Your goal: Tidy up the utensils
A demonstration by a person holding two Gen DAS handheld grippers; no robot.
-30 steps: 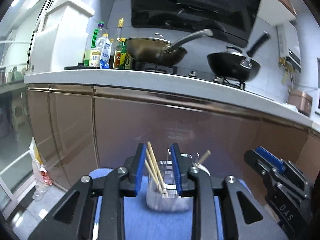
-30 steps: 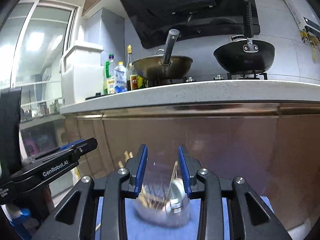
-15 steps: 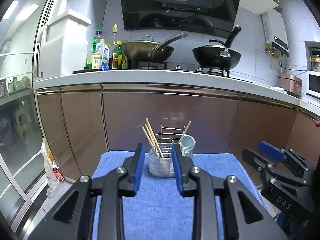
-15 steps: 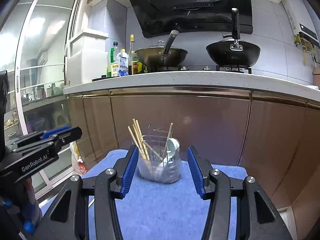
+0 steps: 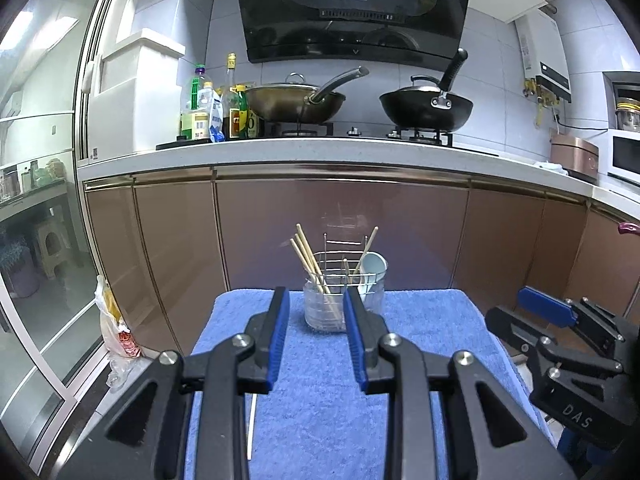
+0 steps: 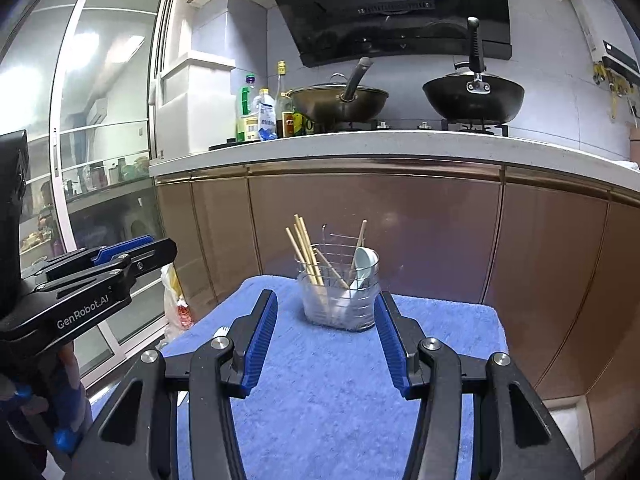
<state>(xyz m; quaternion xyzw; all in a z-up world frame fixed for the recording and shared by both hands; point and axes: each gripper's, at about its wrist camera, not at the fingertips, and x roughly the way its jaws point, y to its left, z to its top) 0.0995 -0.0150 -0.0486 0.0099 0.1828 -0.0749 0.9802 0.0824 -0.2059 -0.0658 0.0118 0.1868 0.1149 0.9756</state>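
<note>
**Both grippers empty; utensil holder at far edge of blue towel**

Left wrist view: The left gripper occupies the lower centre of the frame, jaws set narrow with nothing between the pads. The clear utensil holder stands at centre frame, beyond the fingertips, on the blue towel. It contains wooden chopsticks leaning left and a pale spoon on the right. The right gripper appears at lower right.

Right wrist view: The right gripper sits lower centre, jaws moderately wide and empty. The utensil holder stands just beyond the fingertips at centre frame. The left gripper enters from the left edge.
</note>
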